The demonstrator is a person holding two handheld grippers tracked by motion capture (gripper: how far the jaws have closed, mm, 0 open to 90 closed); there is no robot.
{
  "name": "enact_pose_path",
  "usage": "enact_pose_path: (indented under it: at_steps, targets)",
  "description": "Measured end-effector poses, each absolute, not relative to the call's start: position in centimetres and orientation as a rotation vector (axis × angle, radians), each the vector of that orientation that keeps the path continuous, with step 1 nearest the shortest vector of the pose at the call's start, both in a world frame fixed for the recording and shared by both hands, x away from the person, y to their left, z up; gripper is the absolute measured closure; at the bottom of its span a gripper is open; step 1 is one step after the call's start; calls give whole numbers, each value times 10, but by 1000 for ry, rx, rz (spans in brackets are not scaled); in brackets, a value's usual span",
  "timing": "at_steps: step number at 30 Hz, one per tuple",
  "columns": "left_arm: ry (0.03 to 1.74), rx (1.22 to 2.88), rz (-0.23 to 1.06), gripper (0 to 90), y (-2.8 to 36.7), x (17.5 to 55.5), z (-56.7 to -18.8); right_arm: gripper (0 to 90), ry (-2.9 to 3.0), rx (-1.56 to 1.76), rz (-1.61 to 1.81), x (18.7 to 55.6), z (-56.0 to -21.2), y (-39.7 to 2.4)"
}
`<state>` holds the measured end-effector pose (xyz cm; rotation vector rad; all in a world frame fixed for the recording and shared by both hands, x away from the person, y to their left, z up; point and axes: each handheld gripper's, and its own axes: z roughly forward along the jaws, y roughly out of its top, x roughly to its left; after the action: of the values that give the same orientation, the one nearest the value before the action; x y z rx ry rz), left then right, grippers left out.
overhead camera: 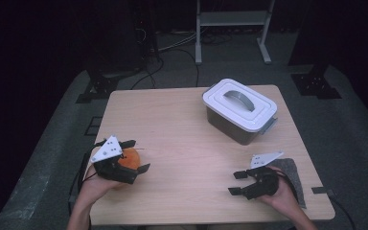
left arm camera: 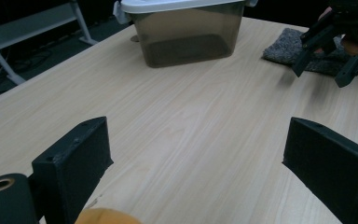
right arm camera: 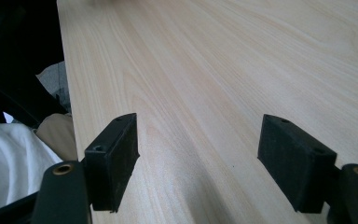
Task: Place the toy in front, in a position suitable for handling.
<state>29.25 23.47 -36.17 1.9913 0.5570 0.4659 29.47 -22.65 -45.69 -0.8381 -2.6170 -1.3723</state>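
Note:
An orange round object, which looks like a fruit, lies on the wooden table near its front left. My left gripper stands open around it, one jaw on each side, apart from it. In the left gripper view the orange object peeks in at the bottom, behind the wide-apart jaws of that gripper. At the front right my right gripper is open and holds nothing; its jaws hover over bare wood.
A lidded box with a white lid and grey handle stands at the back right, also seen as the box. A grey felt cloth lies under the right hand. The table's near edge runs beside the right gripper.

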Motion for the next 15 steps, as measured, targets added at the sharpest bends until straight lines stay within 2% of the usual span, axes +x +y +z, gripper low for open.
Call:
enact_pose_path:
  at_steps: [15]
  targets:
    - [612,1983,504,67,272,292,-363,275,-2618,-829,-1376,294,-456,-226]
